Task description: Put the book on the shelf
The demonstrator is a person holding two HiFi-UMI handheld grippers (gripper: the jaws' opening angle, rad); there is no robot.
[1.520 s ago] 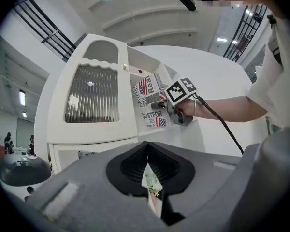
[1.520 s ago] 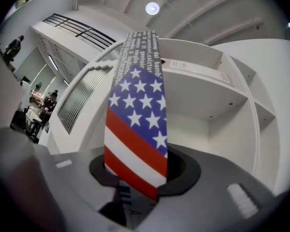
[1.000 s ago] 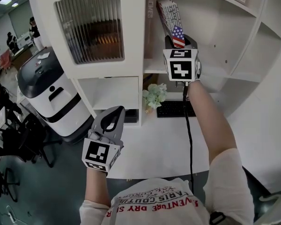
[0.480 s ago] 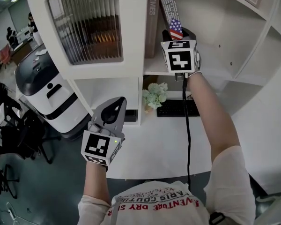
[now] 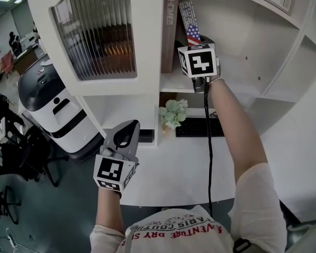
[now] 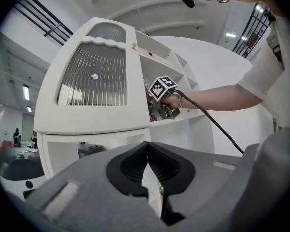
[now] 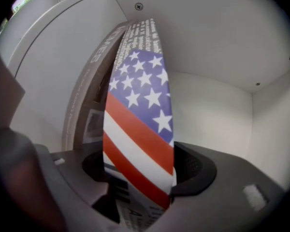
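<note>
Only the right gripper view shows the right gripper [image 7: 145,172] closely. Its jaws stand wide, having just been opening, and the flag-covered book [image 7: 140,110] stands upright between them, unclamped. The book tilts toward a brown book [image 7: 94,81] on its left, inside a compartment of the white shelf [image 7: 208,57]. In the head view the marker cube [image 5: 199,61] hides those jaws and the book's lower end. The jaws cover the book's foot, so its contact with the shelf board cannot be seen. In the left gripper view the book is too small to read. The left gripper [image 6: 146,146] has its jaws together on nothing. The right arm stretches out to the shelf. The left arm is held low below the ribbed-glass door [image 5: 97,33], its gripper level.
</note>
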